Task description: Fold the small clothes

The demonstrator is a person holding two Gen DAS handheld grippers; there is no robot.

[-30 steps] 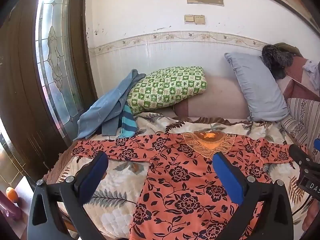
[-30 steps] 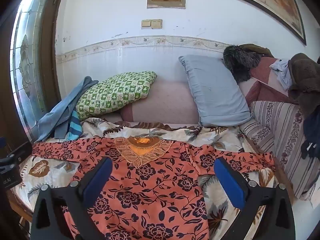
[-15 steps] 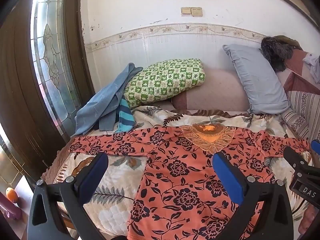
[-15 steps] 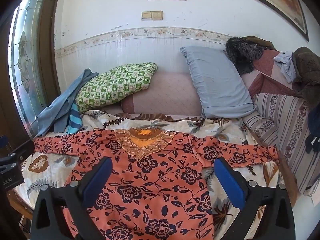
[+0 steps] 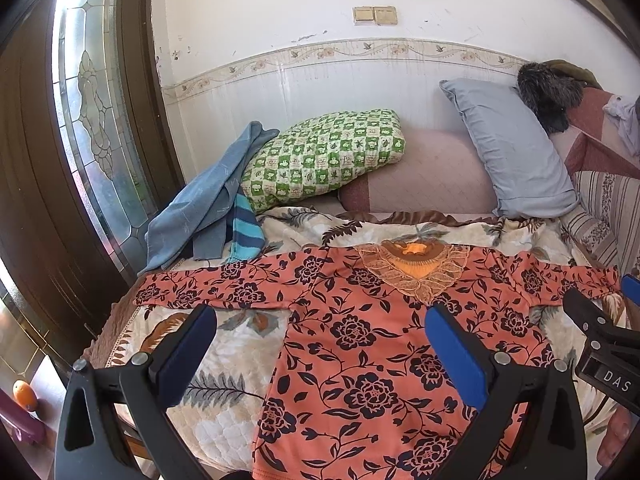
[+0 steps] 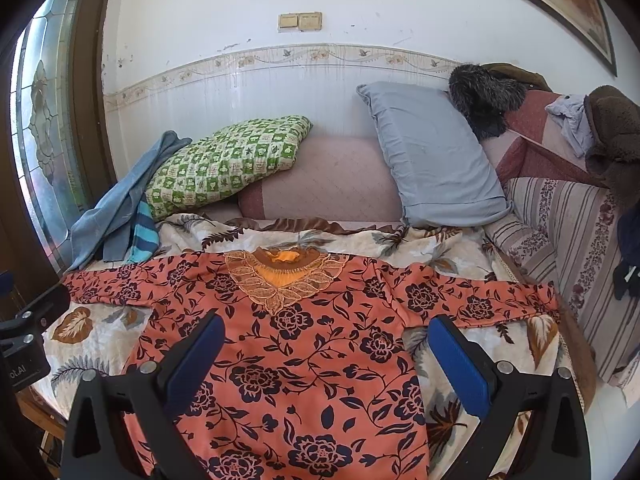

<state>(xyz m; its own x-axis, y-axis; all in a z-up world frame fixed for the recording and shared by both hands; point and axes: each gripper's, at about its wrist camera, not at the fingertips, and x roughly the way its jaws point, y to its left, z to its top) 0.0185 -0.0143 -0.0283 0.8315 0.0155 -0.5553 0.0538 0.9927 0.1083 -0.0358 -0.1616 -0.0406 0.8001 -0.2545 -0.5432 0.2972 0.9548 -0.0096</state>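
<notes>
**A:** While both claws hang above the near edge, look at the big picture: the bed point(image 6: 460, 248) with its leaf-print quilt carries the orange floral top point(image 6: 304, 344) spread flat, neckline toward the far edge, hem running off the near edge

**B:** And that hem is my first worry. Hanging over like that, a careless tug could drag the whole garment off the near edge

**A:** Sleeves next. The left sleeve point(image 5: 208, 284) reaches toward the bed's left edge, the right sleeve point(image 6: 500, 296) toward the right edge, both fully stretched out

**B:** Thin, slippery-looking cloth, I'd guess. Pinch too deep and the quilt comes up with it, ruining the fold

**A:** Left gripper point(image 5: 320, 344), fingers spread wide, nothing between them, over the top's left side

**B:** Right gripper point(image 6: 326, 348), same story: wide apart, empty, over the body of the top

**A:** Smallest item, the embroidered collar point(image 6: 280, 276)

**B:** Stiffer lace there, probably; a lopsided fold could bunch around it
</notes>
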